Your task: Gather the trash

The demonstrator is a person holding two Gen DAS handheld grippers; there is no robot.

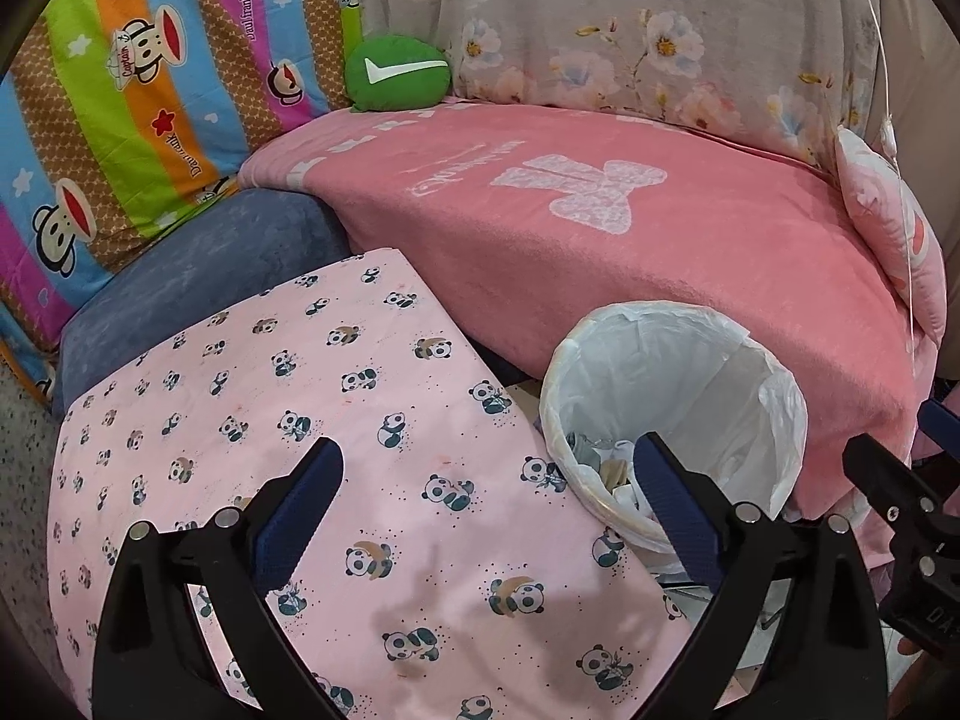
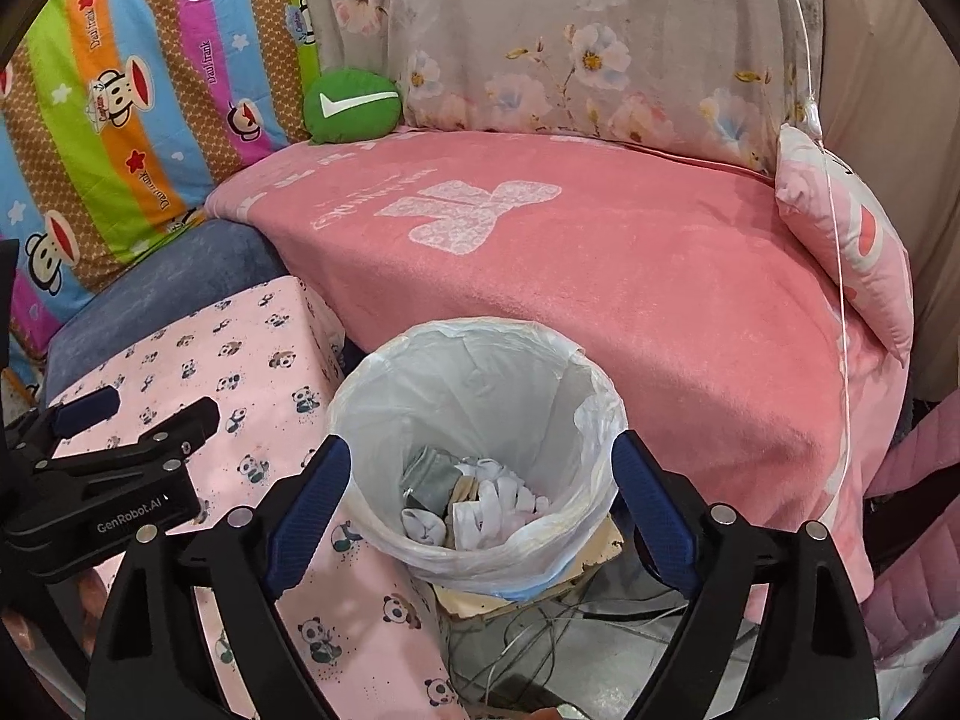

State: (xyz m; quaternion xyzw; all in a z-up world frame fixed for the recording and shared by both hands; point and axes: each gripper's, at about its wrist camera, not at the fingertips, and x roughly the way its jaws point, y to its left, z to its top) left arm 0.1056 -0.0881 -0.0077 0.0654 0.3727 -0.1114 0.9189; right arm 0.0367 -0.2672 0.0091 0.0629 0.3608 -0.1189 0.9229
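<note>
Trash (image 2: pixel 474 498) lies crumpled at the bottom of the lined bin (image 2: pixel 384 372) beside the panda-print counter (image 1: pixel 240 396). Both the left claw (image 1: pixel 489 516) and right claw (image 2: pixel 480 501) gape empty; collecting looks nearly finished, so next comes finding any leftover scrap.

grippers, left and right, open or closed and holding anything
Left gripper: open, holding nothing, over the panda cloth.
Right gripper: open, holding nothing, above the trash bin.

Bin (image 2: pixel 474 396) (trash (image 2: pixel 474 498) inside) stands between table (image 2: pixel 240 360) and sofa (image 2: pixel 660 300).
</note>
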